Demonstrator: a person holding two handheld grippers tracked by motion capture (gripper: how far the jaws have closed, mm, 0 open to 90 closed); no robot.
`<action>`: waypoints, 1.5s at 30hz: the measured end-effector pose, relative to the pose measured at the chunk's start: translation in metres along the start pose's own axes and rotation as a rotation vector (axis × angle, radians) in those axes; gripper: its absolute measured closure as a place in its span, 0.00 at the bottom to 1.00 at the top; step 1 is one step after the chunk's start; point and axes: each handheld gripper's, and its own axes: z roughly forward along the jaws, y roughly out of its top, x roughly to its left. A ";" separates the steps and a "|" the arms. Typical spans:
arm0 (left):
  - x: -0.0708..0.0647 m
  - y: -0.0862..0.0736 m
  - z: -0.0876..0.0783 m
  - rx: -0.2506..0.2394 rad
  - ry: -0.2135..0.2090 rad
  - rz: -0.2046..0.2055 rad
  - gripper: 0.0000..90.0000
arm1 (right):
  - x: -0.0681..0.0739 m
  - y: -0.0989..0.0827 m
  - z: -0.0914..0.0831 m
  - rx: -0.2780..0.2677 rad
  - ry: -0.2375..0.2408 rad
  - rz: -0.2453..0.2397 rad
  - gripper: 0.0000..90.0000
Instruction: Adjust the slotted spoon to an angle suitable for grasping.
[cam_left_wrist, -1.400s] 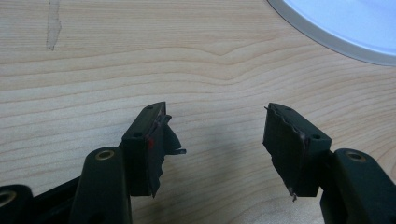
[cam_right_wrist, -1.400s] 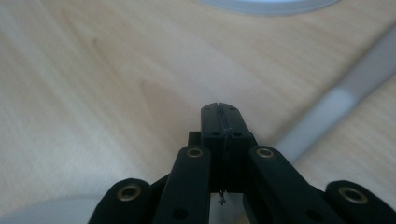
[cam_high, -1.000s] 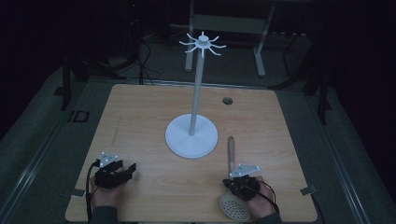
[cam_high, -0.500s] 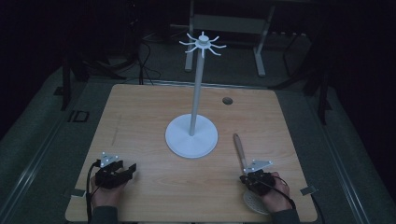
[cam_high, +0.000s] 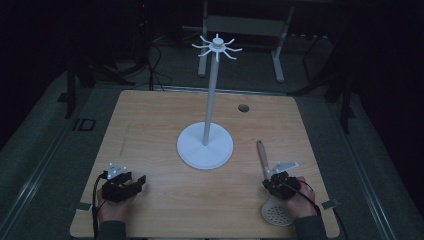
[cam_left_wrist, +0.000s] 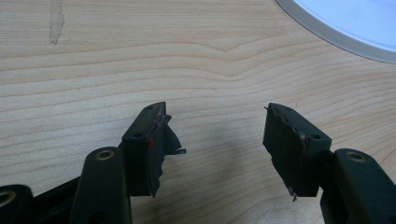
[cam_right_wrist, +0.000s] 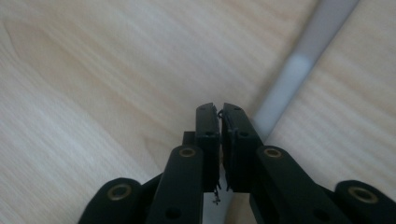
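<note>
A wooden desk (cam_high: 165, 125) is seen from above in a dim room. At its near left corner a hand holds the left tool (cam_high: 131, 183), which rests low over bare wood with its jaws spread wide and nothing between them. At the near right, the right tool (cam_high: 270, 184) has its jaws pressed together on the shaft of a slotted spoon (cam_high: 276, 216). The pale perforated bowl lies by the near edge under the hand, and the wooden handle points away toward the far side. Whether the spoon is lifted or touching the desk cannot be told. Farther off, at the centre, stands a white utensil stand (cam_high: 205, 145) with a round base, a tall thin pole and a ring of hooks on top. This looks like the pick-up step. Likely next: raise the spoon and carry it far-left to a hook.
</note>
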 end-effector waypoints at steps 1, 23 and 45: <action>0.000 0.000 0.000 0.000 0.000 0.000 0.45 | -0.001 0.003 -0.002 -0.005 -0.001 0.008 0.93; 0.000 0.000 -0.001 -0.003 -0.001 -0.001 0.45 | -0.039 0.056 0.008 0.072 -0.081 0.270 0.77; 0.001 0.000 -0.001 -0.005 -0.001 -0.001 0.45 | -0.055 0.067 0.044 0.249 -0.075 0.424 0.76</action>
